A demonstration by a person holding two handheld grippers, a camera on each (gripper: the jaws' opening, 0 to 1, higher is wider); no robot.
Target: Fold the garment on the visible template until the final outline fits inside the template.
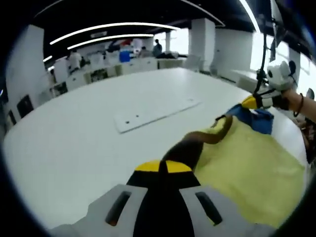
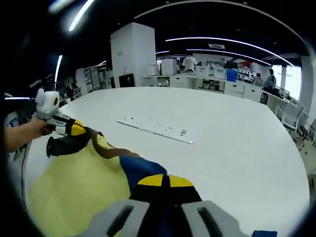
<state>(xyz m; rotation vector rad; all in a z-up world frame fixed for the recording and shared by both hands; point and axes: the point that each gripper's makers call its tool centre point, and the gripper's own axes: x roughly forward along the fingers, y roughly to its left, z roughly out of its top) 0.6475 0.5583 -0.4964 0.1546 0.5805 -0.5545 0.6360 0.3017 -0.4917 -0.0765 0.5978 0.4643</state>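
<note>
My left gripper (image 1: 163, 167) rises at the bottom centre of the left gripper view, its jaws pressed together on the brown trim of the yellow garment (image 1: 247, 173), which spreads over the white table (image 1: 89, 128) at lower right of that frame. My right gripper (image 2: 160, 180) sits at the bottom centre of the right gripper view, jaws pinching the garment's blue part (image 2: 140, 170), the yellow cloth lying lower left. A flat white template (image 2: 155, 129) lies on the table beyond the garment, mid-frame, apart from it
</note>
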